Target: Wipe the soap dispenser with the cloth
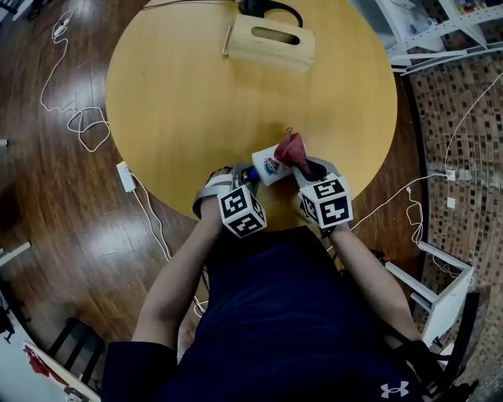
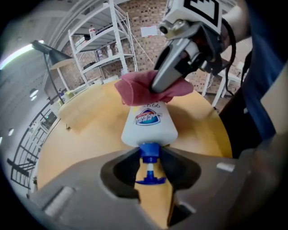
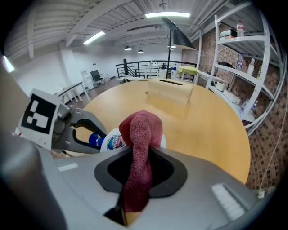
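Two tools loaded: left tool (image 2: 148,157) pinches the soap dispenser (image 2: 148,126) by its slim blue neck above the surface (image 1: 181,102) edge; right tool (image 3: 137,157) clamps the cloth (image 3: 141,130) against its base. Risk: wiping pressure may twist the dispenser out of that narrow hold.

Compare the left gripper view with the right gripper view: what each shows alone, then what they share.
Left gripper view only: the pump spout between its jaws, and the marker cube on the right gripper. Right gripper view only: the cloth's tail pinched in its jaws, and the marker cube on the left gripper. Both: soap dispenser, cloth, table.
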The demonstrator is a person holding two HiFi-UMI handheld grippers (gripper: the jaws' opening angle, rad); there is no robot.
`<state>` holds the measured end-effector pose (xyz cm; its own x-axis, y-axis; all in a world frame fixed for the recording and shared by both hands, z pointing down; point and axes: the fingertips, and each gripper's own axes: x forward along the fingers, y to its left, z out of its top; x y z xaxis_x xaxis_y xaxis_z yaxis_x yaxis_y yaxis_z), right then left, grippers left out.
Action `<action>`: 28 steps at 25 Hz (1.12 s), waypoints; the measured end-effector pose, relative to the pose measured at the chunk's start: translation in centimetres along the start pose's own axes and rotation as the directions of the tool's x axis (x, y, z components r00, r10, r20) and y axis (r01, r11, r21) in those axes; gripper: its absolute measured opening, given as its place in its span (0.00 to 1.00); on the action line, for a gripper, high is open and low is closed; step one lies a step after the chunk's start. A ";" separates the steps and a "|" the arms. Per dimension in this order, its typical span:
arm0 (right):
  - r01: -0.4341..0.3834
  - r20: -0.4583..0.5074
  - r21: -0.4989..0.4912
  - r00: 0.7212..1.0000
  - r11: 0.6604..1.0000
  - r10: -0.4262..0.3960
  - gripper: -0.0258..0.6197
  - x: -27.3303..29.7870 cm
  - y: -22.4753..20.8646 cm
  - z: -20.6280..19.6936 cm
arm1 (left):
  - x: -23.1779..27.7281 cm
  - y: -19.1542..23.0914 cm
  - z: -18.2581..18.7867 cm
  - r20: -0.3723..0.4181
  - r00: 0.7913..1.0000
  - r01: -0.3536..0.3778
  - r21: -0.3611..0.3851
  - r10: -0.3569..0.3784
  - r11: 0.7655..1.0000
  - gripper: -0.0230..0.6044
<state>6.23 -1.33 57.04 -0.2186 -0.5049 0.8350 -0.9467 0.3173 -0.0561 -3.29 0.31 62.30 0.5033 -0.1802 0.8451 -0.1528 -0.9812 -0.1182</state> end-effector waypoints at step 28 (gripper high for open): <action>-0.255 -0.238 -0.275 0.952 0.927 0.191 0.16 5.3 9.8 4.6 | 0.0 -1.7 0.4 -0.047 0.998 -0.039 -0.103 0.034 0.994 0.25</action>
<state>-5.29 -4.66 58.41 -0.3328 -0.2294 0.9147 -0.7568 0.6437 -0.1139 -2.72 1.94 62.28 0.4575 -0.2103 0.8640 -0.2590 -0.9610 -0.0967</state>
